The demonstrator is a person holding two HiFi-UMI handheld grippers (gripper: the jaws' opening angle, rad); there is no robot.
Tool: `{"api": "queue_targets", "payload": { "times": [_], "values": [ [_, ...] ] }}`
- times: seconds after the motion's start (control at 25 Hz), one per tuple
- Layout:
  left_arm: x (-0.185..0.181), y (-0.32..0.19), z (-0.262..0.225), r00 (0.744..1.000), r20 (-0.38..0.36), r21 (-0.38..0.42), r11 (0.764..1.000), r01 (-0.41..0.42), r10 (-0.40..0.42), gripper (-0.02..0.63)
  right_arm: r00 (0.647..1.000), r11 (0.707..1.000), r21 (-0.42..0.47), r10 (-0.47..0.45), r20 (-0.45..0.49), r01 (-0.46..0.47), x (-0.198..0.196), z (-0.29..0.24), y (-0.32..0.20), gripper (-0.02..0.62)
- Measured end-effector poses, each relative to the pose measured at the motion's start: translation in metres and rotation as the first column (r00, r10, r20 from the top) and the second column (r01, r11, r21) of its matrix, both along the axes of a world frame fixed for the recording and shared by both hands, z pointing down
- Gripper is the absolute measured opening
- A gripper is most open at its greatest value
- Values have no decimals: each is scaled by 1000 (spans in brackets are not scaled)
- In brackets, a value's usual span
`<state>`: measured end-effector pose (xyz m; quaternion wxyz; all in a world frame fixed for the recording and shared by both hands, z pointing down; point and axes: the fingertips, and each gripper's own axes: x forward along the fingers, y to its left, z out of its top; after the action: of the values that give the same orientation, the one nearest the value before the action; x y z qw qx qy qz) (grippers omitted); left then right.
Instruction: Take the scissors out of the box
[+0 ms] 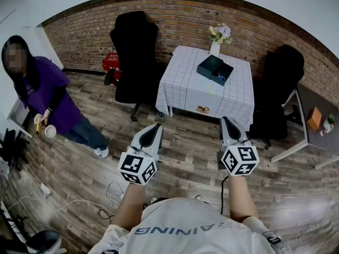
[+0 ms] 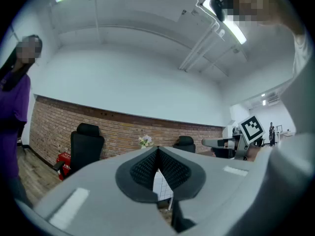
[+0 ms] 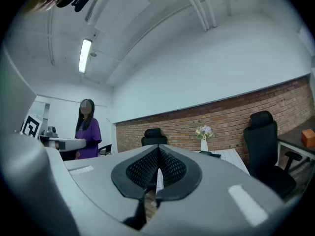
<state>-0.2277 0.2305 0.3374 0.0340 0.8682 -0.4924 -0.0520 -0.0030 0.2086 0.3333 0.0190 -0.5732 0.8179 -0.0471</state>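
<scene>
A dark box [image 1: 211,66] stands open on the white checked tablecloth [image 1: 185,86] across the room, its lid [image 1: 223,73] beside it. Scissors cannot be made out at this distance. Both grippers are held level over the wooden floor, well short of the table. My left gripper [image 1: 157,126] is shut, its black pads meeting at the tip [image 2: 157,150] with nothing between them. The right gripper [image 1: 226,121] is shut too, its jaws empty [image 3: 158,150]. In the right gripper view the box [image 3: 211,154] shows as a thin dark shape on the table.
A vase of flowers [image 1: 215,45] stands behind the box, and a small item [image 1: 202,109] lies near the table's front edge. Black chairs [image 1: 135,52] [image 1: 280,81] flank the table. A person in purple [image 1: 45,97] stands left. A grey desk [image 1: 318,123] is right; cables [image 1: 108,194] lie on the floor.
</scene>
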Motion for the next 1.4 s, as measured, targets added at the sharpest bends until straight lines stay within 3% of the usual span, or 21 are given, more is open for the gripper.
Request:
{"api": "queue_targets", "payload": {
  "times": [0.72,0.88,1.04,1.4],
  "values": [
    [1,12,3,1000,14,-9,1000,-19,19,3,1000,1000,-7,8,-15,-8,-7,5,12,13],
    [2,10,2,1000,9,-12,1000,-16,16,3,1000,1000,15,-12,17,12,-7,1,12,12],
    [6,10,3,1000,9,-18,1000,-10,10,3,998,999,27,-18,65,17,2,-2,14,14],
    [42,11,9,1000,29,-37,999,1,0,3,997,1000,-8,-25,75,26,40,13,10,14]
  ]
}}
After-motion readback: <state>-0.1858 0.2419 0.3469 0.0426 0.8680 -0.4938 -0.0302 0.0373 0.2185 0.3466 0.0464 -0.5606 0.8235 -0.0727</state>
